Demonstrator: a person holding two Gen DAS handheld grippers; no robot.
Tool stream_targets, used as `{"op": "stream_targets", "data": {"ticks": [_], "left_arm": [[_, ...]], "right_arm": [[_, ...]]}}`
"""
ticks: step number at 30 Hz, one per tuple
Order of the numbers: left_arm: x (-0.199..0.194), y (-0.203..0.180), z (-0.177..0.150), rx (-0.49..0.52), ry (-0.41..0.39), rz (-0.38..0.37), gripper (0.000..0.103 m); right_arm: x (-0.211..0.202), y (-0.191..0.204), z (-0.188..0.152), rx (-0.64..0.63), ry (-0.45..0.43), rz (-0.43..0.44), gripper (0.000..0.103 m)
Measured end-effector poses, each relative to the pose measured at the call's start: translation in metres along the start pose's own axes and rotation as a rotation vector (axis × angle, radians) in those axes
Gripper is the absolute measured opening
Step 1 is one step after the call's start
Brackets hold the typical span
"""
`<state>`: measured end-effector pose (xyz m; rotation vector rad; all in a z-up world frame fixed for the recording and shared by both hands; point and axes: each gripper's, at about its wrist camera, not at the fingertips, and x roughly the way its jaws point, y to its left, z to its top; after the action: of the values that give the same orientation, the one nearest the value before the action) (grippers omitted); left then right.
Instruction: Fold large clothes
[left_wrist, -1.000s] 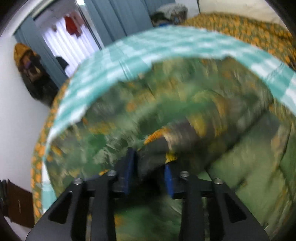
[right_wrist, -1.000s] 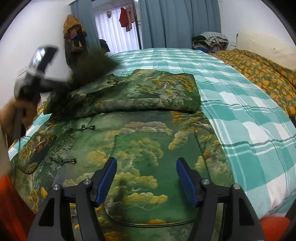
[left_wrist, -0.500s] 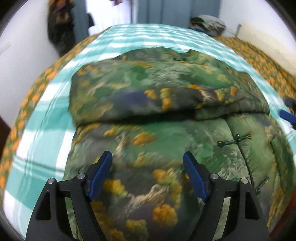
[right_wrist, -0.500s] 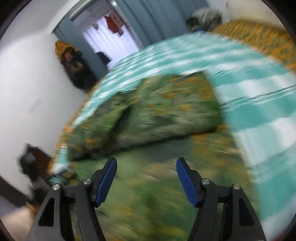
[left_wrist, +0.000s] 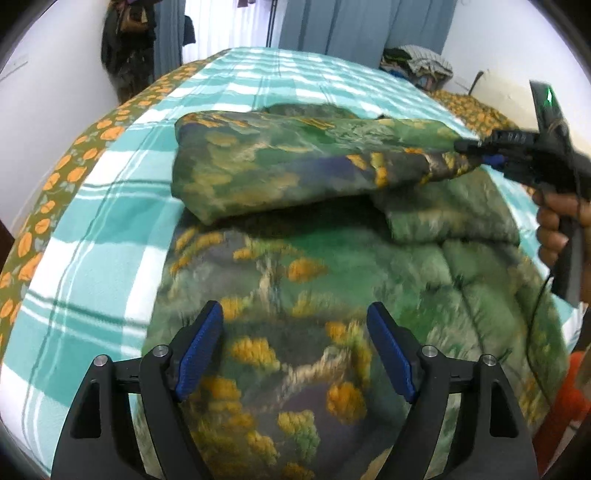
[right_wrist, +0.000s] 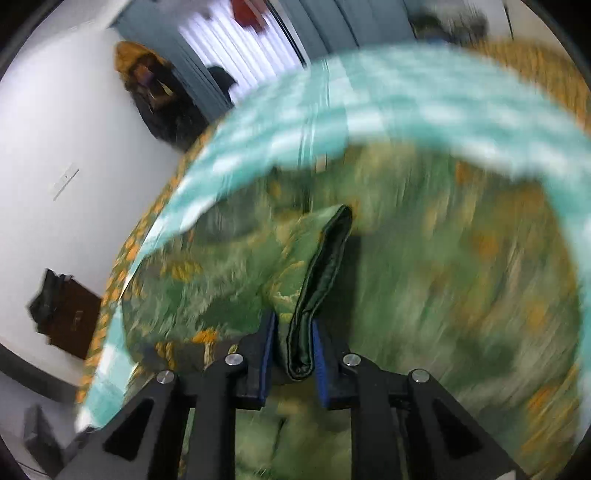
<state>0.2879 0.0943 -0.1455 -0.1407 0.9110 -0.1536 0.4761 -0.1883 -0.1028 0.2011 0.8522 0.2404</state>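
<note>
Your left hand-held gripper (left_wrist: 295, 354) hangs released over the near part of the green printed garment (left_wrist: 303, 280), its jaws having just spread wide with nothing pinched between them. Bring it to the free edge on its own side before you carry the fold, so both ends travel together. The garment lies spread on the bed (left_wrist: 110, 206), its far part already doubled over into a thick band. Your right hand-held gripper (right_wrist: 292, 350) has just closed and is clenched on a dark-lined edge of the garment (right_wrist: 325, 266). Keep that pinch firm, lift only enough to clear the layer beneath, and lay it down square. The bed carries a teal checked cover with an orange flowered border. Beyond are blue-grey curtains (left_wrist: 369, 26), a white wall and a heap of clothes (left_wrist: 417, 62).
</note>
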Motion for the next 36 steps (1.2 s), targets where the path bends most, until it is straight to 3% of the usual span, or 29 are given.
{"op": "stream_targets", "data": {"ticks": [3,5,6,8,10,12,16,18,21,23,27,31,36], "left_arm": [[0.003,0.005,0.026,-0.042,-0.003,-0.029,0.083],[0.006,0.009,0.045,-0.069,-0.002,-0.037,0.083],[0.008,0.013,0.057,-0.083,-0.007,-0.039,0.083],[0.016,0.019,0.078,-0.096,-0.020,-0.033,0.086],[0.029,0.022,0.094,-0.084,-0.029,-0.015,0.086],[0.049,0.023,0.110,-0.069,-0.035,0.015,0.086],[0.094,0.024,0.122,-0.038,-0.026,0.079,0.085],[0.116,0.029,0.117,-0.040,0.016,0.103,0.084],[0.143,0.034,0.101,-0.010,0.079,0.114,0.084],[0.148,0.029,0.091,0.042,0.051,0.141,0.084],[0.149,0.028,0.091,0.046,0.051,0.149,0.085],[0.123,0.019,0.101,0.044,0.059,0.177,0.085],[0.087,0.015,0.132,-0.015,-0.034,0.110,0.091]], "right_arm": [[0.021,-0.006,0.008,-0.083,0.048,-0.092,0.025],[0.046,-0.010,-0.003,-0.125,0.139,-0.165,0.055],[0.048,-0.013,-0.009,-0.138,0.154,-0.172,0.057],[0.030,-0.018,-0.016,-0.160,0.091,-0.171,0.057],[0.008,-0.007,-0.016,-0.193,-0.041,-0.189,0.057],[-0.002,0.005,-0.012,-0.221,-0.088,-0.113,0.057],[0.025,0.035,-0.004,-0.307,0.000,0.060,0.057],[0.054,0.042,-0.009,-0.346,0.082,0.042,0.057],[0.101,0.029,-0.024,-0.288,0.216,0.002,0.055],[0.102,0.025,-0.033,-0.266,0.183,0.008,0.055],[0.099,0.026,-0.040,-0.303,0.152,-0.020,0.055],[0.097,0.027,-0.042,-0.293,0.153,-0.012,0.055],[0.098,0.028,-0.038,-0.279,0.146,0.003,0.055]]}}
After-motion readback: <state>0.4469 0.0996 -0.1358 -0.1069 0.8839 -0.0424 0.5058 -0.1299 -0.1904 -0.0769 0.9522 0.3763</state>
